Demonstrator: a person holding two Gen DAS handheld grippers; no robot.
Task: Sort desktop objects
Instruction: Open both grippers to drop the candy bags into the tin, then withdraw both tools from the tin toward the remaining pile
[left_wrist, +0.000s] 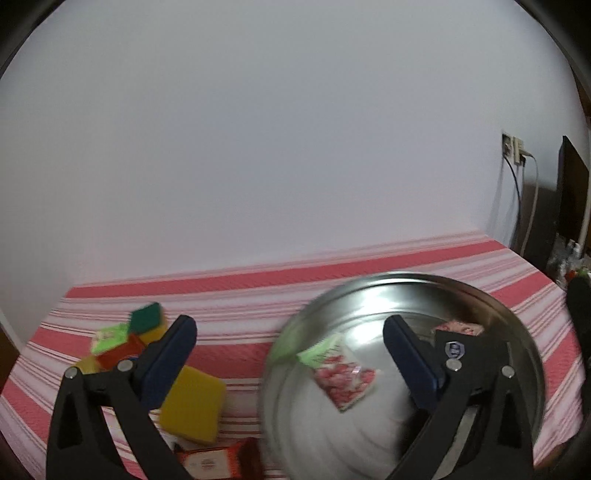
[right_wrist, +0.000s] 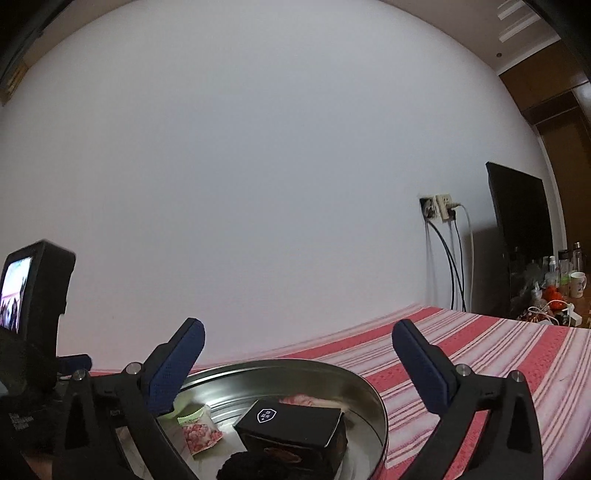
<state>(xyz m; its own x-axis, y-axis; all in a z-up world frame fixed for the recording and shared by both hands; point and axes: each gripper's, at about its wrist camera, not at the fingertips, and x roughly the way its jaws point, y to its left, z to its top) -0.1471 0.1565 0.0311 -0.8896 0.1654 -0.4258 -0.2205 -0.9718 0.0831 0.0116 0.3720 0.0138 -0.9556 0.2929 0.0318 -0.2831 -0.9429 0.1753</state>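
A round metal tin (left_wrist: 517, 325) stands on the striped cloth and shows in both views (right_wrist: 373, 391). Inside lie a pink snack packet (left_wrist: 343, 380), also seen in the right wrist view (right_wrist: 199, 435), and a black box (right_wrist: 291, 424). My left gripper (left_wrist: 290, 328) is open and empty, straddling the tin's left rim. Left of the tin lie a yellow sponge (left_wrist: 194, 408), a green-topped sponge (left_wrist: 147, 317), a green packet (left_wrist: 109, 338) and an orange packet (left_wrist: 210, 458). My right gripper (right_wrist: 297, 332) is open and empty above the tin.
The table has a red and white striped cloth (right_wrist: 498, 354) and ends at a white wall. A wall socket with cables (right_wrist: 439, 210) and a dark monitor (right_wrist: 521, 236) stand at the right. Bottles and a mug (right_wrist: 577, 284) crowd the far right.
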